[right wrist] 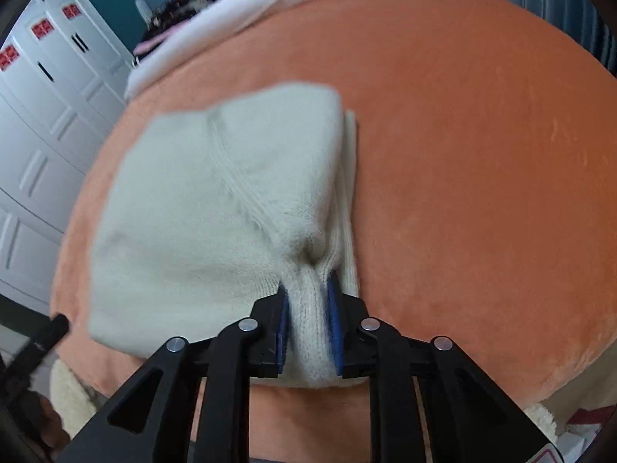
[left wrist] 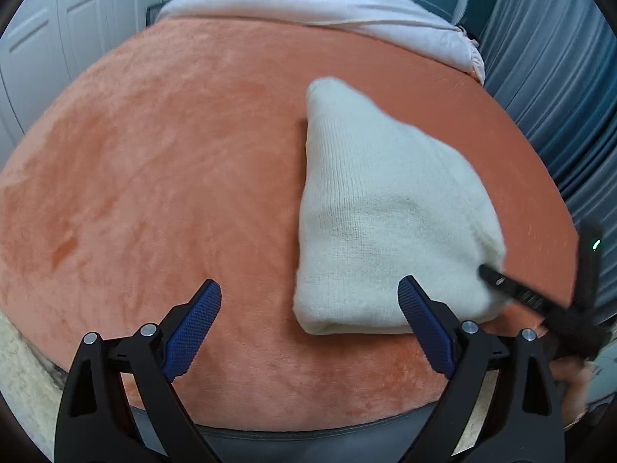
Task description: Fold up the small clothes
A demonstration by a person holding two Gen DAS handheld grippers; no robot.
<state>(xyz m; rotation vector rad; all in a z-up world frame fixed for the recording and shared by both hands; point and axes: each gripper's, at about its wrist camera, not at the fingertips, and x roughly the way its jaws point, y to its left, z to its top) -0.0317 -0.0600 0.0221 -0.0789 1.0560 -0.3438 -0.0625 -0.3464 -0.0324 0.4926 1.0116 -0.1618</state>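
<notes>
on the orange blanket: folded knit pinched by right tongs

across the orange blanket (left wrist: 154,146) lies a folded cream sweater (left wrist: 378,212), right of centre. right tongs (right wrist: 308,320) pinch its near edge. left tongs (left wrist: 308,324) hang spread wide, just beside it, gripping nothing.

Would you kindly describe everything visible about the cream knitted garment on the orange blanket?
The cream knitted garment is a soft, fuzzy rib-knit piece, folded into a thick, roughly rectangular bundle with a raised seam running diagonally across its top. It lies on the orange blanket. The right gripper is clamped on a bunched near corner. The left gripper is open beside it, gripping nothing.
</notes>
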